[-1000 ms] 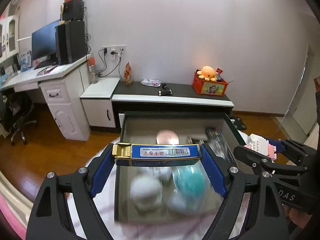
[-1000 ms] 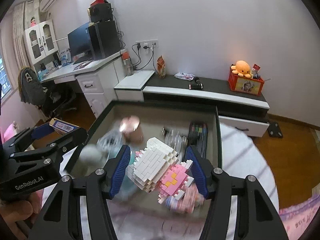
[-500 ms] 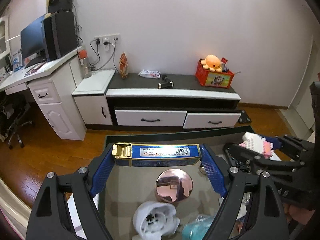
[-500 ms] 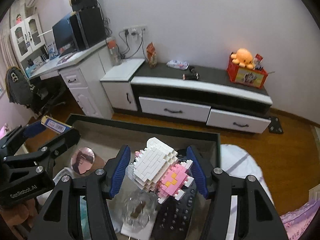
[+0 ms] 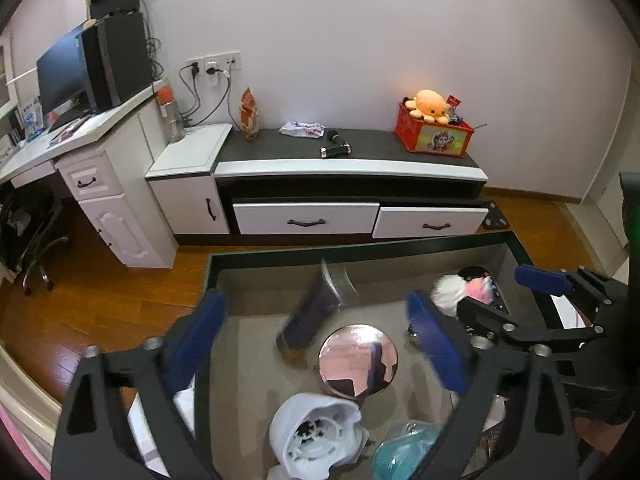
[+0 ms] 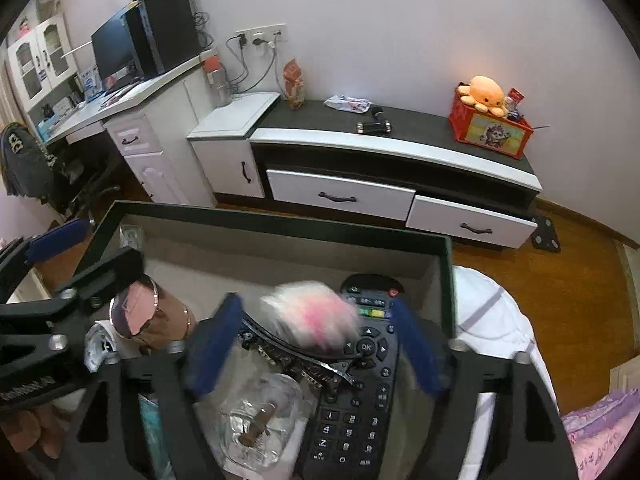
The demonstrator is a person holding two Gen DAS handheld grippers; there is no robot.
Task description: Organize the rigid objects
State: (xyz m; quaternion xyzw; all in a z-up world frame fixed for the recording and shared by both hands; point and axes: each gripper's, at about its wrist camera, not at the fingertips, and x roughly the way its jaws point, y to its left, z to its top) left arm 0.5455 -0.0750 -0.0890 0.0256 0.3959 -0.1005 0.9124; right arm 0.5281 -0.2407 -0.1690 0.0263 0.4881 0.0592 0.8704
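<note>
Both grippers hang open over a dark-rimmed storage box (image 5: 280,257), also in the right wrist view (image 6: 280,222). My left gripper (image 5: 316,344) is open and empty; the blue box (image 5: 316,312) is blurred in mid-fall below it, beside a round pink mirror (image 5: 358,360). My right gripper (image 6: 312,344) is open; the white and pink brick figure (image 6: 312,316) is blurred between its fingers, falling onto a black remote control (image 6: 360,380). The figure also shows in the left wrist view (image 5: 460,288).
The storage box also holds a white round item (image 5: 316,432), a teal item (image 5: 404,452), a clear glass dish (image 6: 260,420) and a black hair clip (image 6: 304,356). Beyond stand a TV cabinet (image 5: 348,168), a desk (image 5: 80,132) and a red crate (image 5: 434,134). White bedding (image 6: 492,320) lies right of the storage box.
Both grippers have opened. The left one let go of the blue box and the right one let go of the brick figure; both items are dropping into the storage box.
</note>
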